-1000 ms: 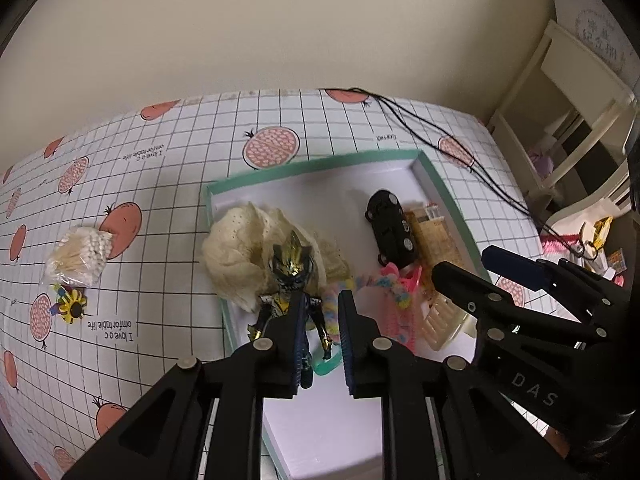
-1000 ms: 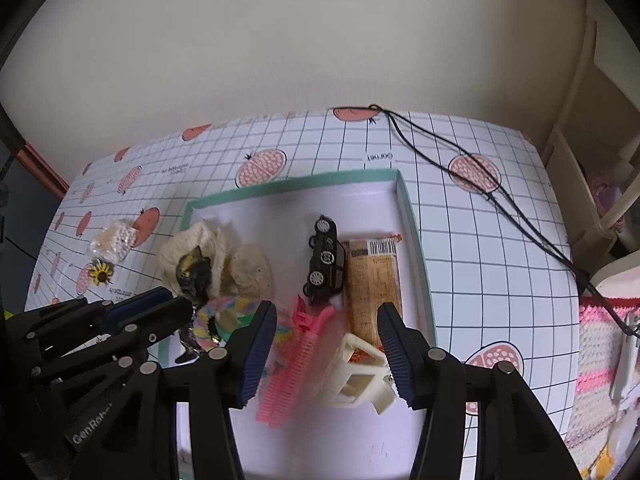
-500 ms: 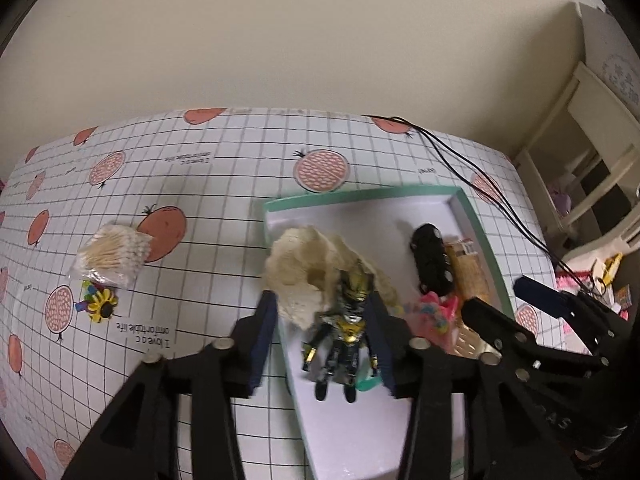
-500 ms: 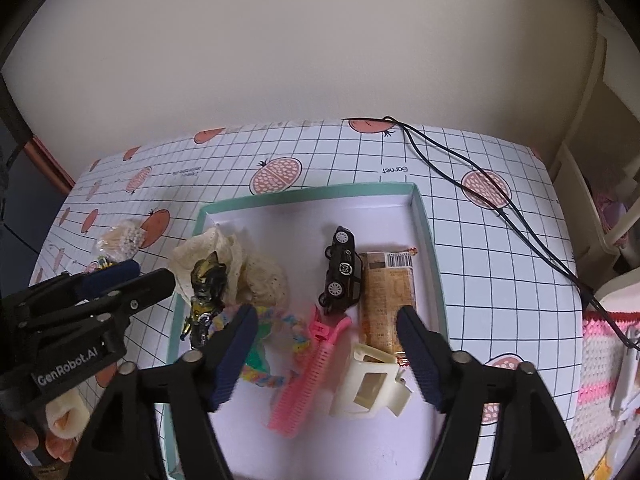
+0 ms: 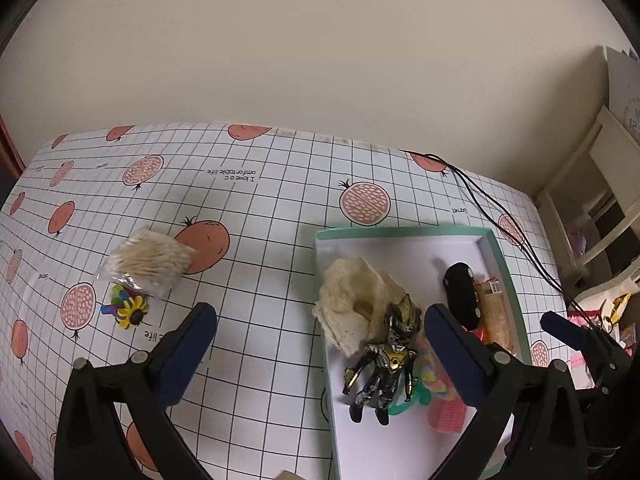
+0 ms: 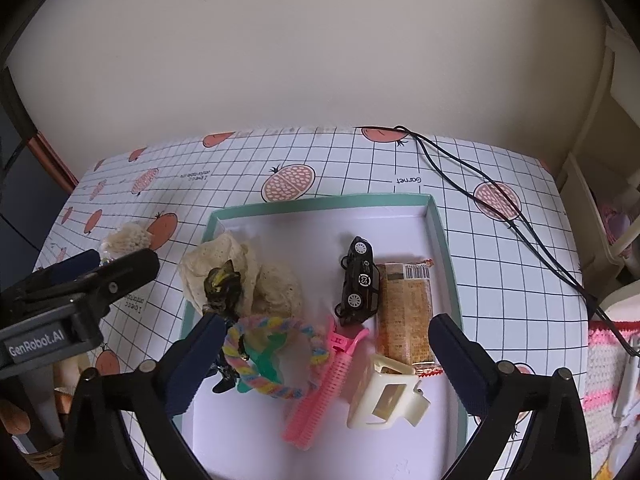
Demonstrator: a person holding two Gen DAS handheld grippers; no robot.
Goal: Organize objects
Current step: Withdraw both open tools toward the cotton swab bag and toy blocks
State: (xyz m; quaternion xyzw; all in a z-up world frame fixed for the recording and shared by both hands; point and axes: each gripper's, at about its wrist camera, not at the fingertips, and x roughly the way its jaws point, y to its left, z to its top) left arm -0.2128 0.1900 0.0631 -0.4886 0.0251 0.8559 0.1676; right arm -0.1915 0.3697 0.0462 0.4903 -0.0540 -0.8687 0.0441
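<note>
so most of the clutter is already in the teal-rimmed box (image 6: 438,240): the figure (image 5: 386,354) lying against the cream cloth (image 5: 348,304), the toy car (image 6: 360,280), the snack bar (image 6: 406,312), the pink comb (image 6: 324,384), the braided hair tie (image 6: 272,354) and the cream clip (image 6: 388,396). two things are left out on the bench (image 5: 260,260), well apart from the box: the bag of cotton swabs (image 5: 150,266) and the little flower toy (image 5: 128,310) touching its near edge.

my guess is the step in hand is fetching those two. my left gripper (image 5: 320,354) is spread wide, holding nothing, hovering over the box's left rim. next move calls for swinging it left, dropping over the swab bag and pinching the crinkly plastic without skating it away.

my right gripper (image 6: 324,364) is also spread wide and empty, parked above the comb and the hair tie, touching nothing as far as i can tell.
</note>
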